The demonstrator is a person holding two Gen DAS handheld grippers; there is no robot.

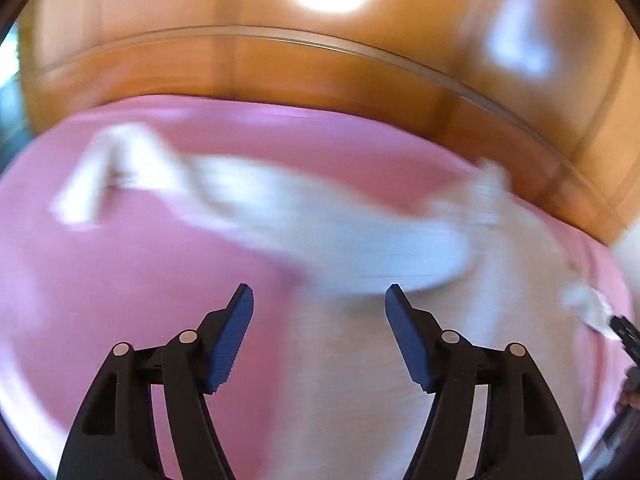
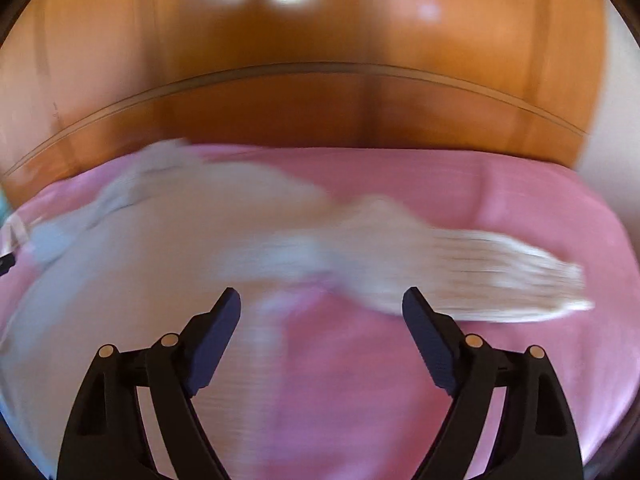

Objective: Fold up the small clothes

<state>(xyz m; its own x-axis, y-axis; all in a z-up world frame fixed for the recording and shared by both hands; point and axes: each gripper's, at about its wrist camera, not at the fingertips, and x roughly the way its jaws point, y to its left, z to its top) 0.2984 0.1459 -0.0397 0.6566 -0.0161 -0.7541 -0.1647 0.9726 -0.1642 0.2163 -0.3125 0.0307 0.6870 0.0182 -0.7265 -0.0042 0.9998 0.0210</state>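
Pink bedsheet (image 1: 120, 280) below wooden headboard (image 1: 280, 68); pale garments (image 1: 320, 232) motion-blurred, types unreadable. Left gripper (image 1: 319, 300) and right gripper (image 2: 321, 300): jaws apart, empty.

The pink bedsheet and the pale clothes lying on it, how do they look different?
The pink bedsheet is one even colour and spread flat; the pale clothes are whitish to beige and lie rumpled in irregular shapes. The sheet covers the whole bed; the clothes cover only part. Both are soft fabric, blurred here.

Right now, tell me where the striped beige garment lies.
In the right wrist view the striped beige garment lies on the pink bedsheet, right of centre, just beyond the open right claw, beside pale clothes to its left.
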